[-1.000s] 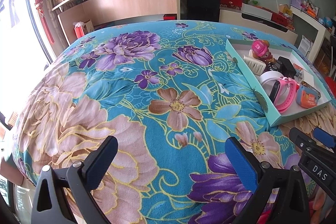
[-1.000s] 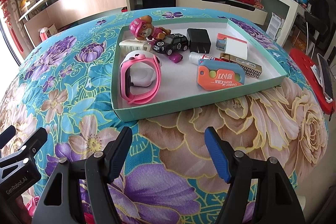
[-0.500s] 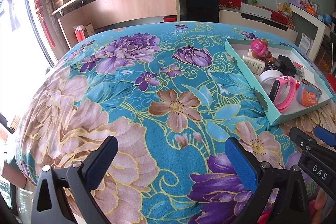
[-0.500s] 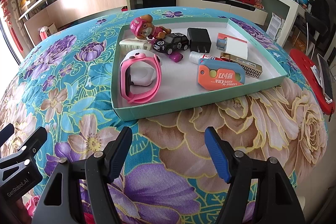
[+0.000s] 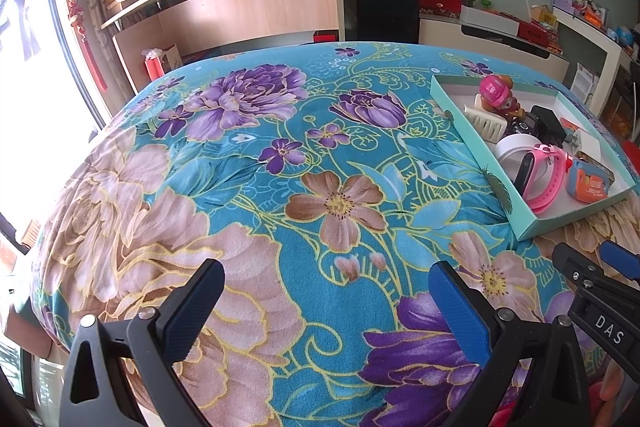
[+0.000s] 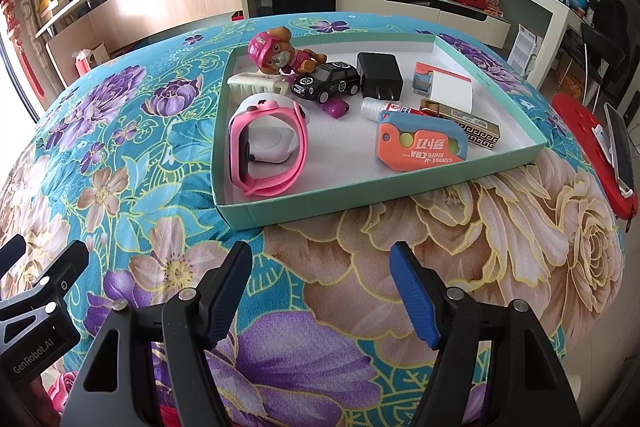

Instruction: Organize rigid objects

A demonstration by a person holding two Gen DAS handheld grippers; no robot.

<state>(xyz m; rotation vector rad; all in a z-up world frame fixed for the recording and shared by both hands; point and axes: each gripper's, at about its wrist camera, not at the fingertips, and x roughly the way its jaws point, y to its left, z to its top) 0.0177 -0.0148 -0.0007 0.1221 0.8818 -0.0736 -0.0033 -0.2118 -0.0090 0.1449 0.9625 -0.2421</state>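
Note:
A shallow mint-green box (image 6: 320,201) (image 5: 472,147) lies on the floral blanket and holds several small things: a pink watch (image 6: 276,147) (image 5: 548,179), a pink toy dog (image 6: 276,53) (image 5: 496,95), a black toy car (image 6: 326,83), a black charger (image 6: 380,75), an orange-and-blue toy knife (image 6: 420,145) and a white comb (image 6: 256,85). My right gripper (image 6: 320,295) hangs open over the blanket just in front of the box, nothing between its fingers. My left gripper (image 5: 326,307) is open too, over bare blanket left of the box.
The blanket (image 5: 240,187) covers a rounded bed that drops away at its edges. A red stool (image 6: 592,155) with a phone on it stands at the right. Shelves, a black cabinet (image 5: 386,3) and a wall screen line the far wall.

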